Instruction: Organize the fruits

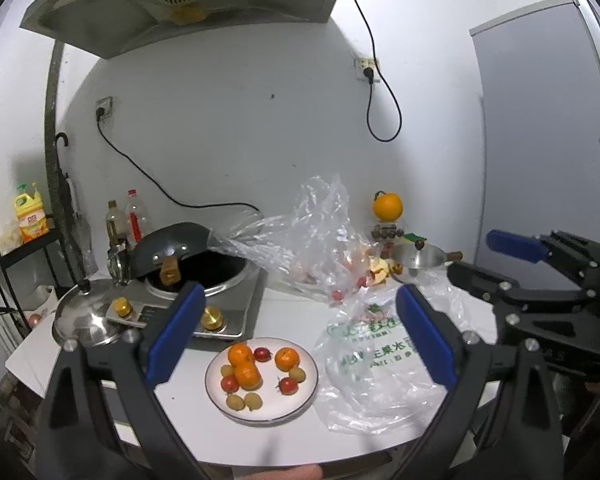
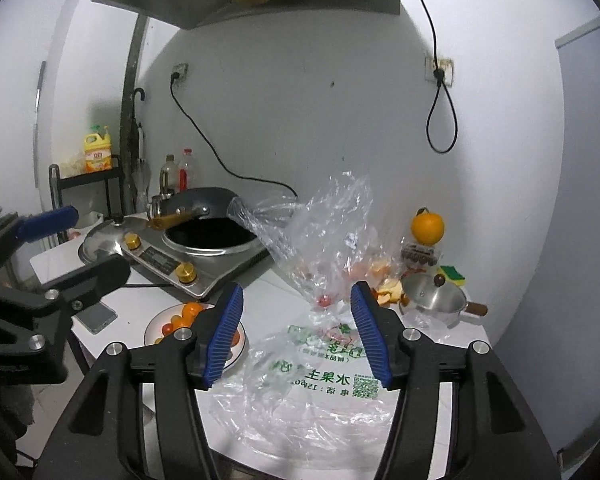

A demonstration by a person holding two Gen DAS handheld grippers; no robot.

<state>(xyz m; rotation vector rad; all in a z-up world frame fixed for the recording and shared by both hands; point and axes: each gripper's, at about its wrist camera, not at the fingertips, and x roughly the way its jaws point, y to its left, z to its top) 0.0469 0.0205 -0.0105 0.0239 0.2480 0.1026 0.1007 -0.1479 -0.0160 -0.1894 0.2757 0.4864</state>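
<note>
A: Left gripper [image 1: 300,336]?
B: Jaws spread wide, nothing between the blue pads [image 1: 176,334]. Raised above the white table [image 1: 284,312], pointed slightly downward.

A: Right gripper [image 2: 298,334]?
B: Parted as well, less widely. Nothing pinched. Hovering over the printed plastic bag [image 2: 324,384], lying flat and crumpled on the table.

A: And the fruit?
B: Gathered on the white plate [image 1: 300,400], just left of the printed bag. Three oranges [image 1: 247,374], small red fruits [image 1: 288,385] and pale yellowish ones [image 1: 253,401] among them, several touching. A few more red and orange pieces inside the clear crumpled bag [image 1: 316,240] behind, standing upright beside the induction cooker [image 1: 228,292].

A: Farther out?
B: Dark wok [image 1: 172,248] tilted on the cooker, steel lid [image 1: 84,316] at its left. Small steel pot [image 1: 418,258] at the right, orange peel [image 1: 380,270] beside it. One large orange [image 1: 387,207] perched on a jar near the wall. Yellow detergent bottle [image 1: 30,220] on the far-left rack.
</note>
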